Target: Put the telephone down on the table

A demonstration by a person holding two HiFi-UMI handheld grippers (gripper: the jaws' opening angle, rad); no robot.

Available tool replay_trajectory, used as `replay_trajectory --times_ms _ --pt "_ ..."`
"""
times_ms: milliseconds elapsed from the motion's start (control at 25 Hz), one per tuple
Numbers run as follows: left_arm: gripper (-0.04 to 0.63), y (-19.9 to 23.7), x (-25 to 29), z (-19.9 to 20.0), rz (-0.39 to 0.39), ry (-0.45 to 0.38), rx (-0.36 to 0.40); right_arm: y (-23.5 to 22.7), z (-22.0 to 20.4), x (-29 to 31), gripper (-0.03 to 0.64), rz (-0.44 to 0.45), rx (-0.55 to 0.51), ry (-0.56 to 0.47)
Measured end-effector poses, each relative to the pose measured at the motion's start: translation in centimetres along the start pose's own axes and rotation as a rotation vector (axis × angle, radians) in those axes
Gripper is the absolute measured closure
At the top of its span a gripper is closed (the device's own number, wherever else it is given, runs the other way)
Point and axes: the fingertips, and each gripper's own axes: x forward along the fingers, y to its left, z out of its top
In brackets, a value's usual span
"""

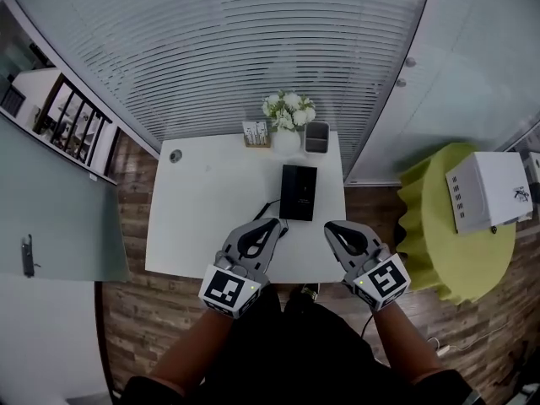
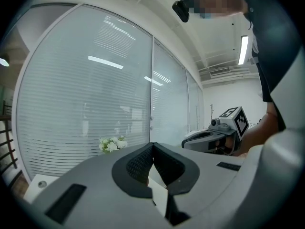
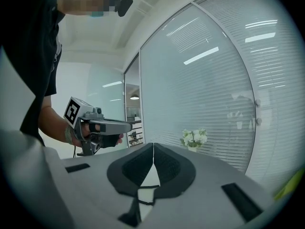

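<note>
The black telephone lies flat on the white table, right of its middle, and a dark cord runs from it toward the near edge. My left gripper hovers over the near edge just short of the phone, jaws shut with nothing between them. My right gripper hangs beside it at the table's near right corner, also shut and empty. Neither gripper touches the phone. In each gripper view the phone is hidden behind the jaws.
At the table's far edge stand white flowers in a vase, a small card stand and a dark cup. A glass wall with blinds rises behind. A green-draped round table with a white box stands to the right.
</note>
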Motion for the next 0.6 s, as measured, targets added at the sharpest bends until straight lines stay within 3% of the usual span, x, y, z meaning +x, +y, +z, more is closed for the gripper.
replay_trajectory --times_ms 400,600 --pt "0.587 3.8 3.2 -2.6 -0.136 0.055 -0.016 -2.0 -1.7 4.9 0.595 -0.106 0.029 0.039" --pt "0.586 5.3 5.1 -5.8 -0.203 0.103 -0.016 -3.1 -3.3 7.1 0.595 -0.149 0.027 0.078"
